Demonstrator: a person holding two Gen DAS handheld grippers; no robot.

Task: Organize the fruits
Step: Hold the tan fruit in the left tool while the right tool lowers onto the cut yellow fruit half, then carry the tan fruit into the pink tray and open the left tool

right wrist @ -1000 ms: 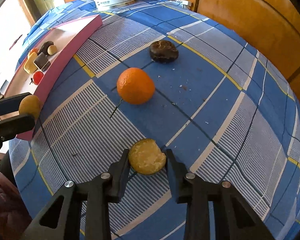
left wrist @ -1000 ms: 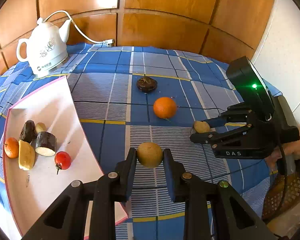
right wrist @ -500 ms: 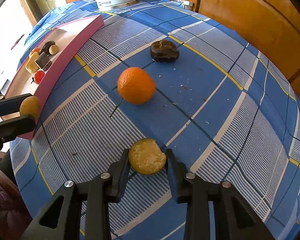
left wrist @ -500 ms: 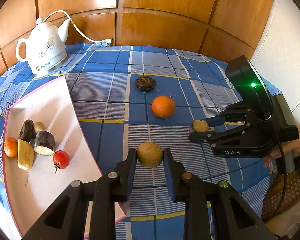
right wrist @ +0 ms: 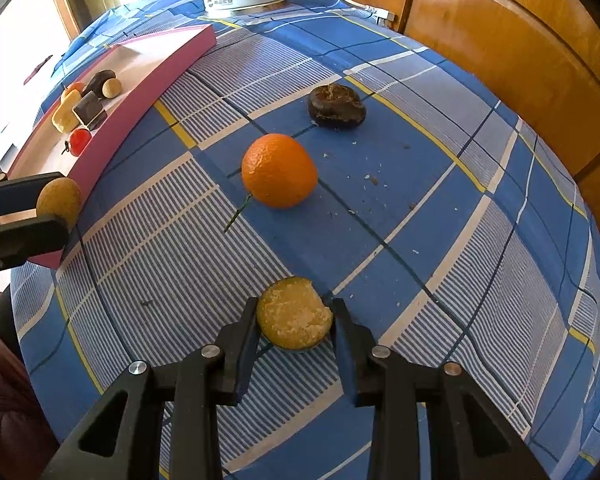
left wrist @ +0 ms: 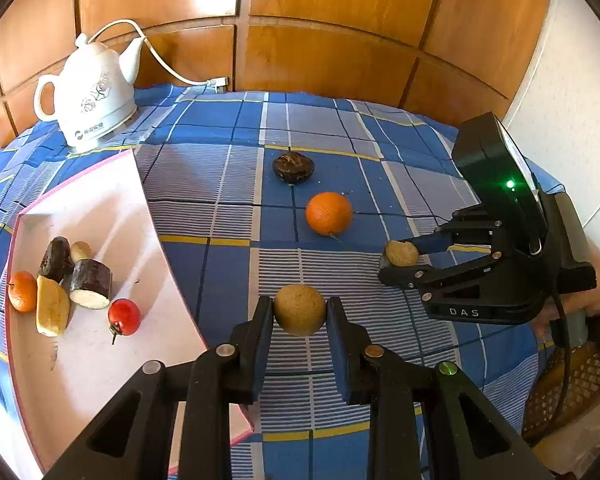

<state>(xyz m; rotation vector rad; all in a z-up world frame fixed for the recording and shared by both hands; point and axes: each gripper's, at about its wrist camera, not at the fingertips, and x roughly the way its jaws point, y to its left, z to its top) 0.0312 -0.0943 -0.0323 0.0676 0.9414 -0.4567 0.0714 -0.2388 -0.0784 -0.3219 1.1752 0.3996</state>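
Both grippers are loaded, the left gripper (left wrist: pixel 300 312) clamped on a round tan fruit (left wrist: pixel 300 309) near the pink tray (left wrist: pixel 148 216), the right gripper (right wrist: pixel 294 320) pinching a crumbly cut half-fruit (right wrist: pixel 294 314) over the cloth, which I judge could crumble or slip free.

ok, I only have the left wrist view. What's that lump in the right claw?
Observer: A cut half fruit. Its yellow pulpy face is toward the right wrist camera, and a notch is missing from its rim.
Operator: Gripped properly?
Observer: The right claw has a pad against each side of it.
Operator: And my round fruit versus the tray?
Observer: From that side, the round fruit in the left claw shows in front of the tray's pink outer wall, by its near corner.
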